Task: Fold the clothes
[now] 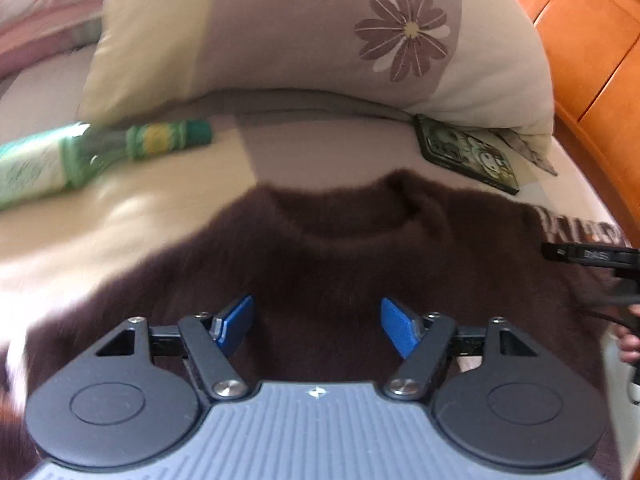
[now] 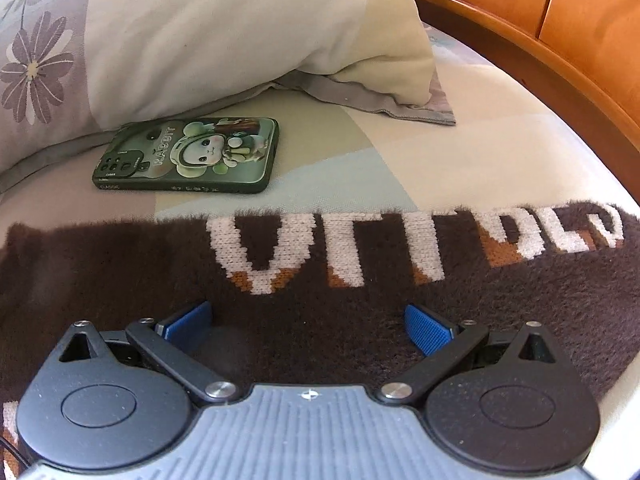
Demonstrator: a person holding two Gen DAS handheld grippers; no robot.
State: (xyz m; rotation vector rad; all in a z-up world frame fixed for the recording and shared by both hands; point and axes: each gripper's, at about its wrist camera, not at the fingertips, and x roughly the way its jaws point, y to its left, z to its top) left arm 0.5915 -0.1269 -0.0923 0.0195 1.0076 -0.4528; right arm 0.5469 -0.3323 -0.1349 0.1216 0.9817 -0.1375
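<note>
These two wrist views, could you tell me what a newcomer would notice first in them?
The dark brown fuzzy sweater fills the foreground of both views, spread on the bed with big white knitted letters near its far edge. Just beyond it a green cartoon-rabbit phone lies against the flowered pillow. Both grippers hang over the sweater, jaws wide open: left gripper, right gripper.

We see a flowered beige pillow (image 1: 304,28), a green cartoon phone case (image 2: 188,156), and perhaps a green bottle (image 1: 80,156), blurred.

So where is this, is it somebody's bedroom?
Most likely a bedroom, yes. A brown sweater lies spread on a bed, with a flowery pillow behind it, a wooden headboard at the side and a phone on the sheet.
</note>
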